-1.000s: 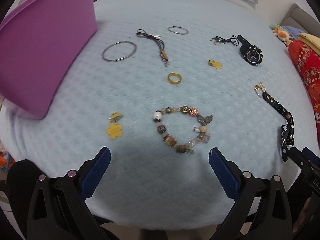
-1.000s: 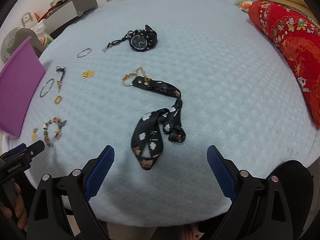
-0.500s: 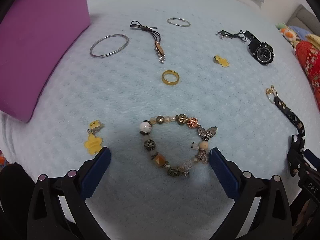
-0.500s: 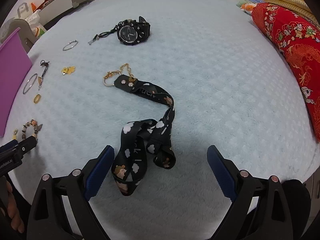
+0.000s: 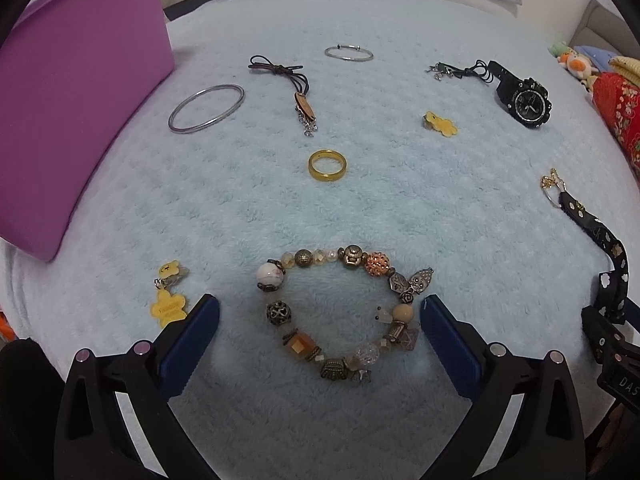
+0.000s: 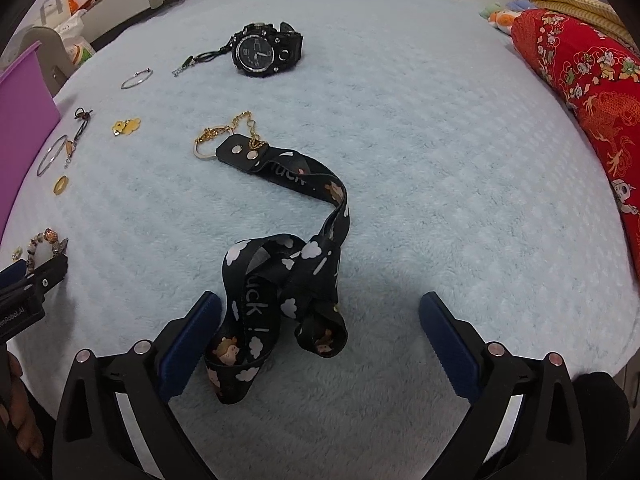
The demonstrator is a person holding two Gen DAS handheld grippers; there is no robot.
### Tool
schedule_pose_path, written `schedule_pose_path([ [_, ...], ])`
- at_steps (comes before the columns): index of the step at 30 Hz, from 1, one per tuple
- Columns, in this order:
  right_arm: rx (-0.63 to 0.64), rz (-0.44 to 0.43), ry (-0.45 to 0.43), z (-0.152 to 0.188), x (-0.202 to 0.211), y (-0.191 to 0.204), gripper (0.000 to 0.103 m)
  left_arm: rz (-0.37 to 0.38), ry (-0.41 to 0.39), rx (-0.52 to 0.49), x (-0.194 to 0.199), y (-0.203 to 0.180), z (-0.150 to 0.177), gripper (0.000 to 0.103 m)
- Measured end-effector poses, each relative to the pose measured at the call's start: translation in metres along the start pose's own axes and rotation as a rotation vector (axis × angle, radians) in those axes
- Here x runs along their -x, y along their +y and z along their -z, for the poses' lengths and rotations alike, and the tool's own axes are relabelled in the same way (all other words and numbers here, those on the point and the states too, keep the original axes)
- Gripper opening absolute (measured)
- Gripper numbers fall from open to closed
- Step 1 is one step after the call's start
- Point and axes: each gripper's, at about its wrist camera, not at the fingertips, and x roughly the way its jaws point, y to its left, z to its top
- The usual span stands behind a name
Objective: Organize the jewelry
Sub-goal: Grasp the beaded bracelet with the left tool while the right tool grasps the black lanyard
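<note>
Both grippers have come lower and closer over the last second. Left gripper [image 5: 318, 314] now has its blue fingers spread wide on either side of the bead bracelet [image 5: 340, 312], which lies flat on the pale blue blanket [image 5: 400, 208]; the right finger sits just beside the bracelet's charms, and whether it touches them I cannot tell. A yellow flower charm [image 5: 168, 304] lies just beside the left finger. Farther out are a gold ring [image 5: 327, 165], a large silver bangle [image 5: 206, 108], a brown cord pendant [image 5: 294, 88], a thin silver hoop [image 5: 349, 53], a second yellow charm [image 5: 440, 123] and a black watch [image 5: 524, 98]. A purple bin [image 5: 76, 92] stands at the blanket's left edge.

Right gripper [image 6: 320, 320] is also spread wide, holding nothing, with the bunched loops of a black lanyard [image 6: 288, 280] between its fingers; the left finger is touching or nearly touching the strap. From there the lanyard runs away to its snap tab and gold key ring [image 6: 206, 146]. A red patterned quilt [image 6: 592, 100] lies along the right side.
</note>
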Motion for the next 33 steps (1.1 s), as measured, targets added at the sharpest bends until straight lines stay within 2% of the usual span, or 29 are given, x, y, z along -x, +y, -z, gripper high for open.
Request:
schedule_pose_path([
  [6, 0.002, 0.014, -0.016, 0.002, 0.002, 0.002, 0.094, -0.031, -0.018, -0.018, 0.007, -0.009, 0.006, 0.094],
  [10, 0.010, 0.014, -0.020, 0.001, 0.003, 0.003, 0.093, -0.022, -0.032, -0.051, 0.011, -0.016, 0.005, 0.075],
  [12, 0.017, 0.016, -0.023, 0.002, 0.004, 0.004, 0.093, -0.018, -0.038, -0.058, 0.012, -0.019, 0.005, 0.072],
  [15, 0.036, -0.002, -0.027, 0.003, 0.007, 0.007, 0.080, 0.008, -0.034, -0.058, 0.013, -0.020, 0.004, 0.062],
  [16, 0.059, -0.010, -0.034, 0.003, 0.009, 0.011, 0.071, 0.013, -0.035, -0.063, 0.014, -0.021, 0.004, 0.056],
  [17, 0.078, -0.015, -0.039, 0.004, 0.011, 0.015, 0.059, 0.031, -0.036, -0.075, 0.015, -0.023, 0.004, 0.045],
  [18, 0.104, -0.019, -0.046, 0.005, 0.013, 0.020, 0.054, 0.041, -0.039, -0.086, 0.017, -0.025, 0.004, 0.042],
  [19, 0.118, -0.029, -0.050, 0.005, 0.015, 0.023, 0.041, 0.060, -0.038, -0.092, 0.019, -0.026, 0.004, 0.030],
  [20, 0.121, -0.038, -0.053, 0.006, 0.017, 0.024, 0.032, 0.078, -0.037, -0.090, 0.020, -0.026, 0.004, 0.022],
  [21, 0.117, -0.056, -0.054, 0.006, 0.018, 0.024, 0.023, 0.100, -0.035, -0.082, 0.021, -0.024, 0.003, 0.018],
  [22, 0.104, -0.088, -0.048, 0.005, 0.019, 0.022, 0.020, 0.110, -0.034, -0.074, 0.021, -0.023, 0.003, 0.017],
  [25, 0.062, -0.129, -0.044, 0.004, 0.021, 0.018, 0.018, 0.149, -0.025, -0.043, 0.023, -0.015, 0.001, 0.017],
  [28, 0.002, -0.190, -0.035, 0.004, 0.026, 0.009, 0.017, 0.188, -0.016, -0.017, 0.029, -0.007, 0.001, 0.017],
  [30, -0.012, -0.211, -0.037, 0.003, 0.030, 0.008, 0.017, 0.210, -0.017, -0.008, 0.033, -0.004, 0.000, 0.011],
  [33, -0.025, -0.239, -0.046, -0.001, 0.038, 0.011, 0.017, 0.228, -0.034, -0.004, 0.044, -0.002, -0.004, 0.011],
])
